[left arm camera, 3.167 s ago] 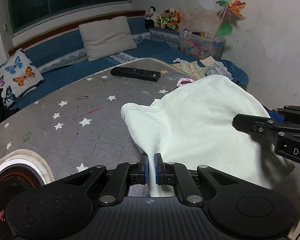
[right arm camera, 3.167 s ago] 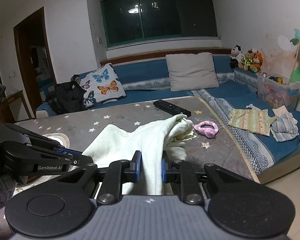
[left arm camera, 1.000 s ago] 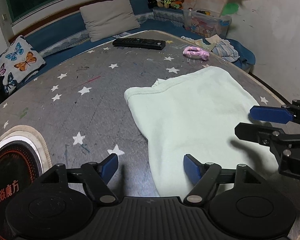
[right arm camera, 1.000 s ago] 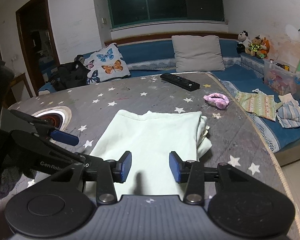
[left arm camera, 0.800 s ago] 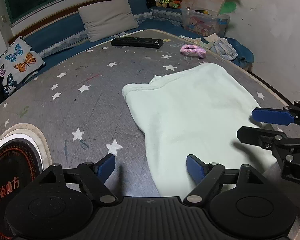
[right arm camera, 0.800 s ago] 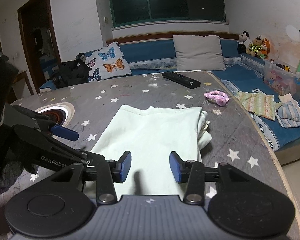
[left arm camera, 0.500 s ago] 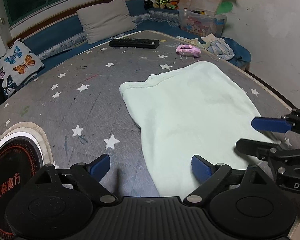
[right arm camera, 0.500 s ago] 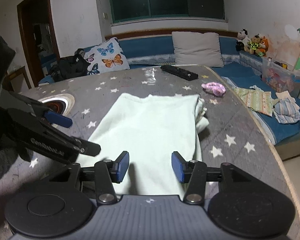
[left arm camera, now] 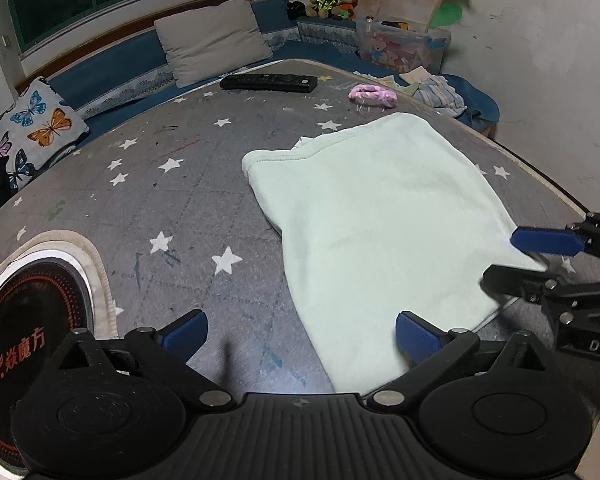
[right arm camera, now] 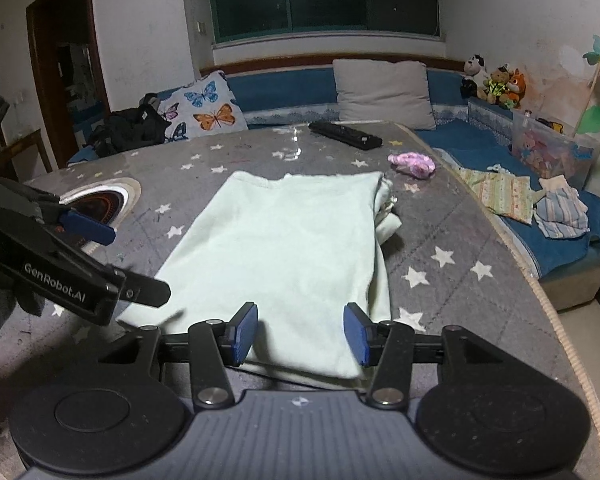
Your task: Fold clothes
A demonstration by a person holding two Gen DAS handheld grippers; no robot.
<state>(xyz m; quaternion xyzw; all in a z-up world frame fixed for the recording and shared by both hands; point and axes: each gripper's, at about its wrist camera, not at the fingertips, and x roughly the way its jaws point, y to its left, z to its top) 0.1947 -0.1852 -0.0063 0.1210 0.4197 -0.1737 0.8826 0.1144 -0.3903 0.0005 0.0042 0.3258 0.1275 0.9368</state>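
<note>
A pale green garment (left arm camera: 380,216) lies folded flat on the grey star-patterned table (left arm camera: 160,184); it also shows in the right wrist view (right arm camera: 292,248). My left gripper (left arm camera: 300,334) is open wide and empty over the garment's near left corner. My right gripper (right arm camera: 300,336) is open and empty, just above the garment's near edge. Each gripper shows in the other's view: the right gripper (left arm camera: 520,256) at the garment's right corner, the left gripper (right arm camera: 140,264) at its left corner.
A black remote (right arm camera: 345,135) and a pink hair scrunchie (right arm camera: 412,163) lie beyond the garment. A round burner (left arm camera: 28,320) is set in the table at left. Cushions (right arm camera: 384,92), small clothes (right arm camera: 508,196) and a toy box (right arm camera: 552,148) sit on the blue bench around the table.
Both grippers let go of the garment, which now lies flat on the table. Since then both have drawn back toward its near edge, and the left jaws opened wider.
</note>
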